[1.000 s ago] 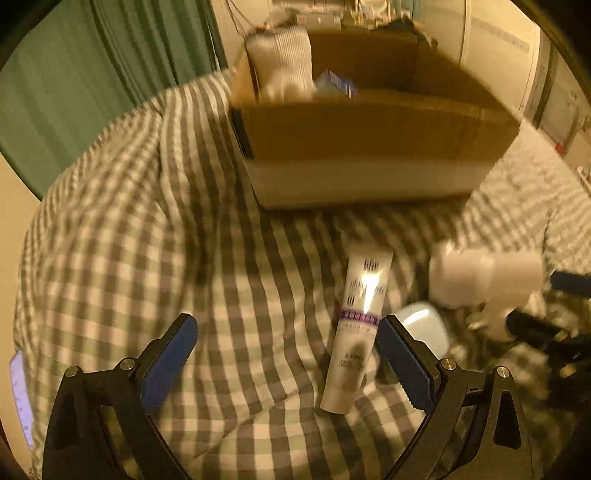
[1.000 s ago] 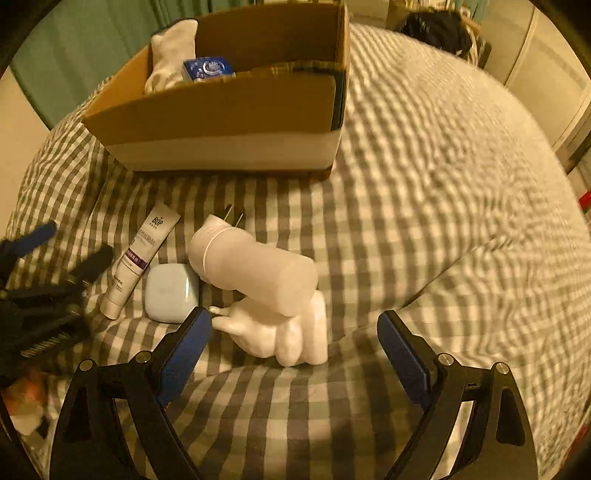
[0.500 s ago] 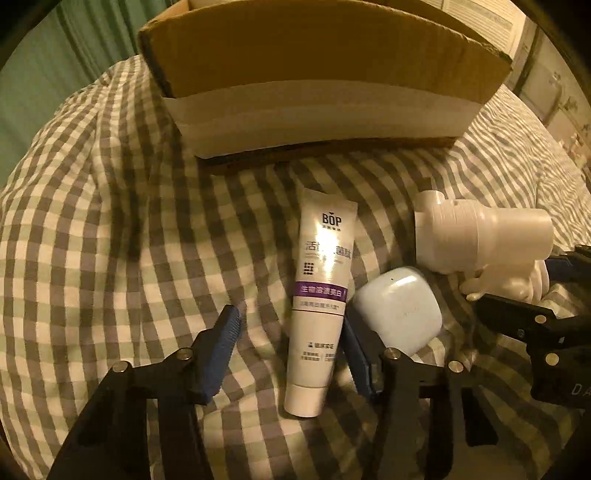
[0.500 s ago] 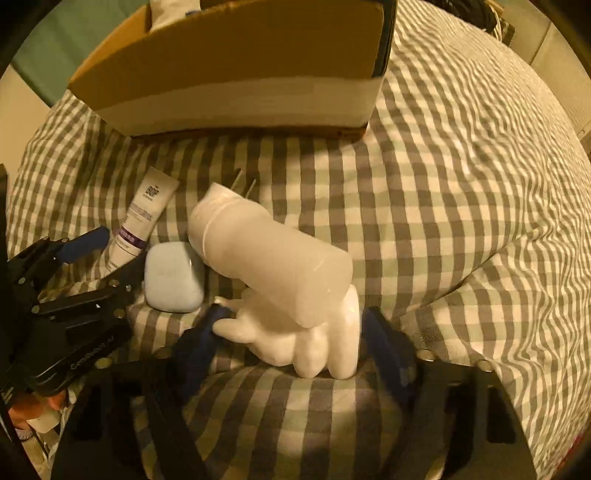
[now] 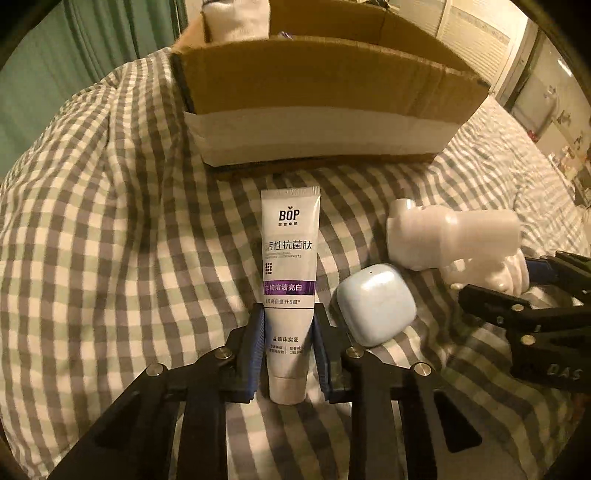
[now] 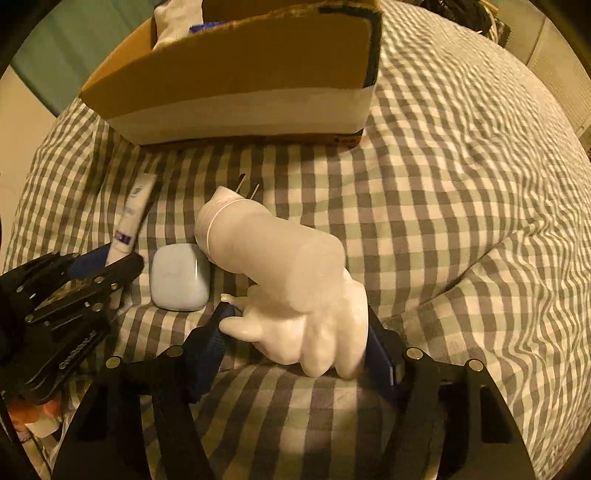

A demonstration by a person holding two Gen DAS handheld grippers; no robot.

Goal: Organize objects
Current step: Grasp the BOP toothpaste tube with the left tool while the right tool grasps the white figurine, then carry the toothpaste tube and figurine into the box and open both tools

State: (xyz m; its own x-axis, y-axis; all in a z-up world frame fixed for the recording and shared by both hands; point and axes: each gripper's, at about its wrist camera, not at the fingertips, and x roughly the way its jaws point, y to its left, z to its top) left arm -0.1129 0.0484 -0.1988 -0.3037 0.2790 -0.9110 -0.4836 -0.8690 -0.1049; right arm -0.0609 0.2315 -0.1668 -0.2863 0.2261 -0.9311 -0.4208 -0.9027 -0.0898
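Observation:
My left gripper (image 5: 289, 325) is shut on the lower part of a white BOP toothpaste tube (image 5: 290, 254) that lies on the checked bedcover; the tube also shows in the right wrist view (image 6: 133, 218). My right gripper (image 6: 299, 332) is closed around a white figurine (image 6: 325, 328), with a white plastic bottle (image 6: 273, 254) resting across the figurine. A pale blue rounded case (image 5: 375, 304) lies between tube and bottle, also in the right wrist view (image 6: 180, 277). The cardboard box (image 5: 314, 110) stands behind them, holding a white sock (image 5: 236, 18).
The checked bedcover (image 6: 461, 184) spreads wide to the right of the box (image 6: 236, 70). A plug's two metal prongs (image 6: 247, 186) stick out behind the bottle. Green curtain (image 5: 74, 55) hangs at the back left.
Both grippers moved forward and down onto the items and closed: the left onto the toothpaste tube, the right onto the white figurine.

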